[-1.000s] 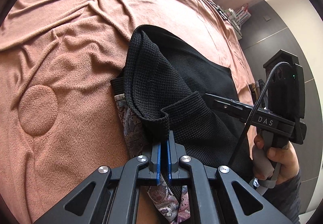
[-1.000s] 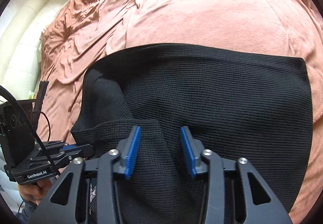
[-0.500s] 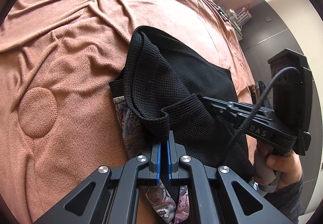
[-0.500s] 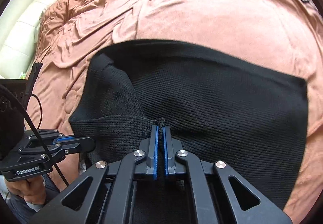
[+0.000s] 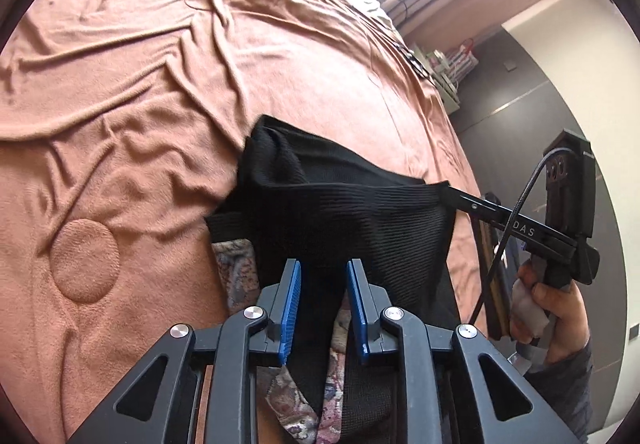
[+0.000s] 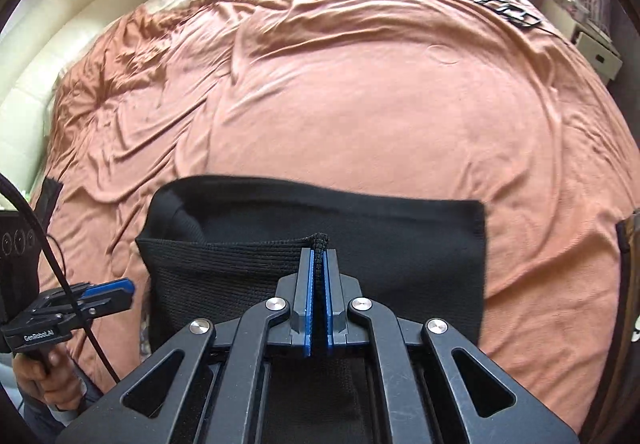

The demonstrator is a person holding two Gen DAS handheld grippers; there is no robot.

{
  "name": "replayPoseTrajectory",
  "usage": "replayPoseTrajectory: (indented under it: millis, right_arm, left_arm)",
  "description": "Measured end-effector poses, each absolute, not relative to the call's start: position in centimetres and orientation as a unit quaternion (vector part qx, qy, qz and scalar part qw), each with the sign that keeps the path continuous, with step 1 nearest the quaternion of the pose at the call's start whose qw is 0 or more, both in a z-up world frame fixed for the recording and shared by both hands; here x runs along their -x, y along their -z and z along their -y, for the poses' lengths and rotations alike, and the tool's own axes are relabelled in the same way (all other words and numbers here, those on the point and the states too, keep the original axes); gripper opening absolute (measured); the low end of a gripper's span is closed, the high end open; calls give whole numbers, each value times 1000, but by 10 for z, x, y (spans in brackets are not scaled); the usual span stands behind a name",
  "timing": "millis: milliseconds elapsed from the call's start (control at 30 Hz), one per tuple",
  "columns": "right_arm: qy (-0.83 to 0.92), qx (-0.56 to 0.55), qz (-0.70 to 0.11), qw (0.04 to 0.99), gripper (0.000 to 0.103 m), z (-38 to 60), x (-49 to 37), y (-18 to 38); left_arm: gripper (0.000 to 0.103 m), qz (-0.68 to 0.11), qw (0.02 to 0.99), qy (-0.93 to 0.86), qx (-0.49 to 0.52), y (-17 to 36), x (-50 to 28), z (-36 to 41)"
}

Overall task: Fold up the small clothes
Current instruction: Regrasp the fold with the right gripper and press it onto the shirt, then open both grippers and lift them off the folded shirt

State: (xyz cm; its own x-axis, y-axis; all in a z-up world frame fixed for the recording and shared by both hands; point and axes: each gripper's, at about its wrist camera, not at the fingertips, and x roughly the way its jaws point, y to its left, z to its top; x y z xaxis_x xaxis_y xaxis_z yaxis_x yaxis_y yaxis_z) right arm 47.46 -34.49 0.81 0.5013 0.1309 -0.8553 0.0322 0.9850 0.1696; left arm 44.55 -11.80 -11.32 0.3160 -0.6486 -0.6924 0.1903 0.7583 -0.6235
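Right claw [image 6: 319,272] is clamped tight on the ribbed edge of the black knit garment [image 6: 400,240], which lies on the bed [image 6: 380,116]. Left claw [image 5: 323,304] hangs with fingers apart, gripping nothing, above a patterned cloth [image 5: 236,268] under the knit.

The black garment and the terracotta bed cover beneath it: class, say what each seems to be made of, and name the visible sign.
The black garment looks like a matte ribbed knit, perhaps cotton or a blend: fine parallel ribs run across it and its pinched edge shows looped stitches. The terracotta bed cover looks like a soft brushed or fleecy fabric: a faint nap, gentle sheen on the creases, loose rumpled folds. Fibre content cannot be told.
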Motion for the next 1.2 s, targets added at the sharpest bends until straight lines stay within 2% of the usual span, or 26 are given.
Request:
replayPoseTrajectory:
  millis: [600, 833, 933, 967, 1000, 1067, 1200]
  right_arm:
    - [74, -50, -509, 856, 1, 380, -506, 5]
    - [79, -29, -527, 846, 1, 385, -530, 34]
    - [75, -52, -538, 838, 3, 391, -534, 42]
    - [71, -64, -538, 837, 11, 393, -532, 41]
    - [69, -68, -539, 837, 30, 395, -530, 40]
    - [64, -70, -535, 840, 60, 396, -523, 35]
    - [50, -83, -533, 840, 60, 403, -506, 26]
  left_arm:
    - [25, -544, 778, 216, 227, 131, -457, 100]
    - [25, -551, 775, 212, 224, 136, -463, 101]
    - [25, -556, 773, 209, 224, 140, -464, 101]
    - [25, -557, 772, 208, 224, 141, -465, 101]
    - [25, -559, 772, 206, 223, 142, -466, 102]
    - [25, -561, 771, 205, 221, 143, -467, 103]
    - [25, -567, 768, 205, 213, 145, -467, 106]
